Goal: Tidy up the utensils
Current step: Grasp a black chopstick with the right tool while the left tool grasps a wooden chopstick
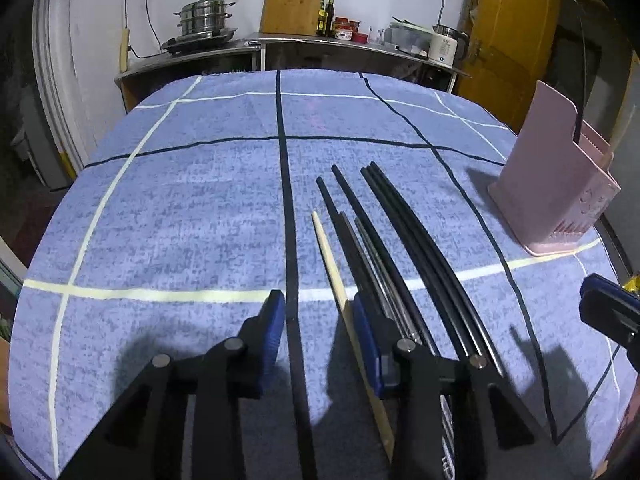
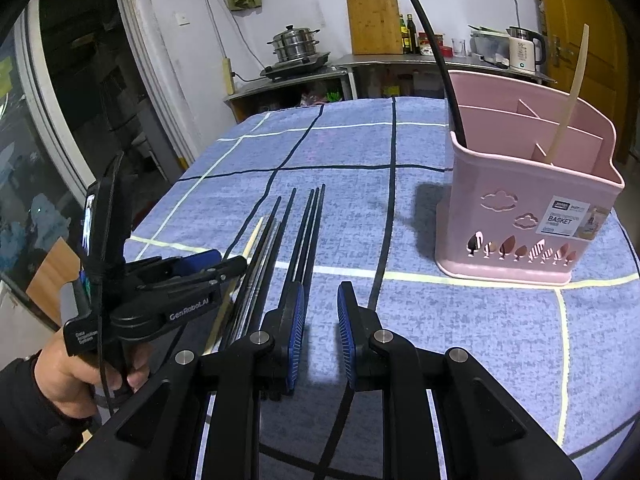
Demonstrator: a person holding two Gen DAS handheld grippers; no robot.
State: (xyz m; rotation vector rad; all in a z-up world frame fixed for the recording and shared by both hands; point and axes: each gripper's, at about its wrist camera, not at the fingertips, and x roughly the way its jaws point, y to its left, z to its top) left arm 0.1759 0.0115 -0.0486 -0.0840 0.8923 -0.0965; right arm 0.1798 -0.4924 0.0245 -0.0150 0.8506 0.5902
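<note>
The left gripper (image 1: 318, 320) points down and forward, its two blue-padded jaws apart with nothing pressed between them. The right gripper (image 2: 322, 322) is also tilted down, its jaws apart by a narrow gap and empty. A hand (image 2: 76, 376) in a dark sleeve holds the left gripper's handle

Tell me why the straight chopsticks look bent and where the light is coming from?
Left wrist view: the fisheye lens bows the black chopsticks and rounds off the table's cloth; dark shadows fall beneath the left gripper. Right wrist view: the pink basket casts a shadow leftward, so the light likely comes from its right; corners are vignetted black.
</note>
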